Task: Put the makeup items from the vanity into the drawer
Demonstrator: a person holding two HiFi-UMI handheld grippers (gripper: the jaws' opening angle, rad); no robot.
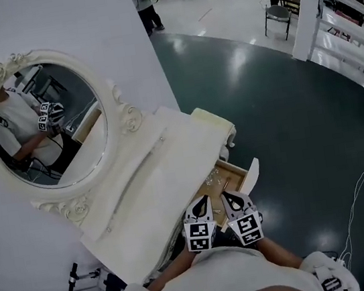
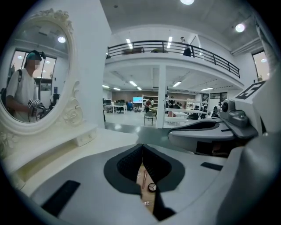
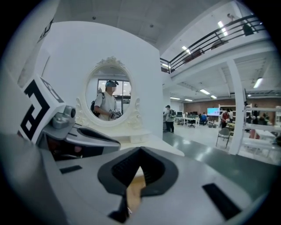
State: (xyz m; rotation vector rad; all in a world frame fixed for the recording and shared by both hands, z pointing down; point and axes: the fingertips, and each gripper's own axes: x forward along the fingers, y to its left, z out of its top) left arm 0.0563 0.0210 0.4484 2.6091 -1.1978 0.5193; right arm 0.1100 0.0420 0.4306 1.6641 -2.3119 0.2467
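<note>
Head view: the white vanity desk stands with its drawer pulled open. Small makeup items lie on the drawer's wooden floor. The left hand-held gripper and right hand-held gripper sit side by side at the near edge of the drawer, both pointing into it. The oval mirror rises behind the desk, well away from the drawer.

Left gripper view: the jaws are closed tip to tip with nothing between them. Below the jaws, inside the drawer, lie a pink stick and a round compact – just beside each other.

Right gripper view: the jaws are likewise pressed together and empty – only the drawer's bare wooden floor shows beneath them.
</note>
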